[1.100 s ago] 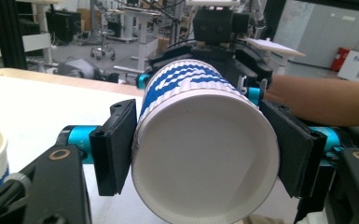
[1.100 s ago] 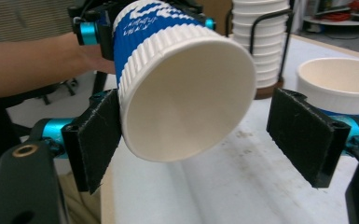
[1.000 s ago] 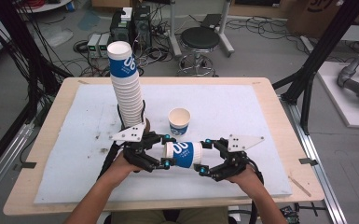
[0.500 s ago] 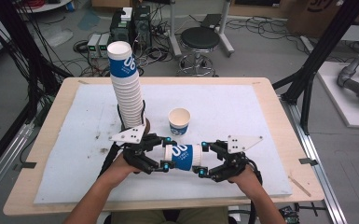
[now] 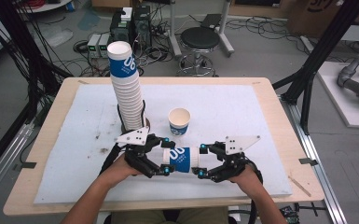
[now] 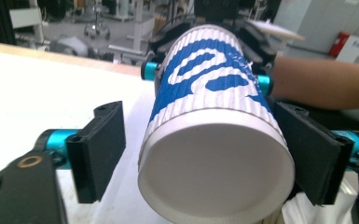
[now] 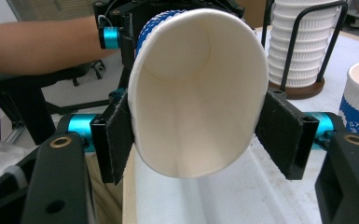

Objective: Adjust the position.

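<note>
A blue-and-white paper cup (image 5: 181,159) lies on its side in the air between my two grippers, just above the near part of the white mat. My right gripper (image 5: 201,161) is shut on its mouth end. In the right gripper view both pads of that gripper (image 7: 200,137) squeeze the cup's rim (image 7: 196,93) into an oval. My left gripper (image 5: 167,156) surrounds the base end. In the left gripper view the cup's base (image 6: 214,186) faces the camera inside that gripper (image 6: 205,151). One pad (image 6: 100,149) stands clear of the cup, and the other sits against its wall.
A tall stack of the same cups (image 5: 126,88) stands in a wire holder at the mat's left, also in the right gripper view (image 7: 303,42). A single upright cup (image 5: 179,121) stands mid-mat, just beyond the grippers. The white mat (image 5: 242,116) is bare on the right.
The held cup and both grippers have drifted slightly toward the near edge. The stack and the upright cup have not moved.
</note>
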The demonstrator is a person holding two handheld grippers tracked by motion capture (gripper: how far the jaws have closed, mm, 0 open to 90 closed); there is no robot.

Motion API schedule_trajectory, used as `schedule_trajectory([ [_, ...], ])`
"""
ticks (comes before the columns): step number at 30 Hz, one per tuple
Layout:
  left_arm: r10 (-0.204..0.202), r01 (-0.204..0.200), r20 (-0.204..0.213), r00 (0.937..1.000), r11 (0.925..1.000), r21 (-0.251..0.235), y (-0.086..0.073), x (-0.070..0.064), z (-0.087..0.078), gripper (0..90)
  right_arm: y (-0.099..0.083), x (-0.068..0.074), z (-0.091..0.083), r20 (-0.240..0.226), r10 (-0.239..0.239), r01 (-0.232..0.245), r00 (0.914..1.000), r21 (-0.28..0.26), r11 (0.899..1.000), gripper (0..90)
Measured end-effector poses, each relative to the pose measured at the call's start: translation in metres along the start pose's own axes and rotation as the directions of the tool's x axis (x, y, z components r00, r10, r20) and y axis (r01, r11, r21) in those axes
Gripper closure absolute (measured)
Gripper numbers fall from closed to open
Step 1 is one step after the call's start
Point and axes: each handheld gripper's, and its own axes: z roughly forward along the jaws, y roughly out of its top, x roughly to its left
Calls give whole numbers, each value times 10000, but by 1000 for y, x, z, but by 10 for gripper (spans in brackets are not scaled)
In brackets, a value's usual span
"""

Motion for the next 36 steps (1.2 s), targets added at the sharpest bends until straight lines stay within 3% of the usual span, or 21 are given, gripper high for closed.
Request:
schedule_trajectory([
  [5,228,-214,-199,9995,9975,669,8,-4,-1,163,1,0,0,51,-26,25,10000,257,9997,326],
  [10,723,-689,-156,9973,9847,1603,18,-9,1,163,7,-2,-2,229,-249,228,9994,887,9958,325],
  [16,1080,-991,-262,9938,9680,2306,25,-9,5,163,20,-1,-1,377,-701,614,9968,1956,9788,325],
  [23,1453,-1217,-474,9883,9357,3312,29,-10,17,172,43,1,7,316,-1482,1270,9885,3611,9239,324],
  [25,1548,-1282,-487,9867,9277,3507,29,-10,21,186,49,2,11,246,-1723,1466,9847,4162,8974,324],
  [28,1689,-1395,-445,9846,9138,3815,28,-10,26,223,57,3,16,170,-1950,1645,9807,4688,8679,323],
  [34,1653,-1339,-408,9854,9003,4141,25,-9,31,252,63,5,22,-32,-2084,1790,9780,5254,8318,319],
  [36,1606,-1284,-418,9861,8980,4208,24,-9,32,256,63,5,24,-86,-2036,1768,9790,5328,8276,318],
])
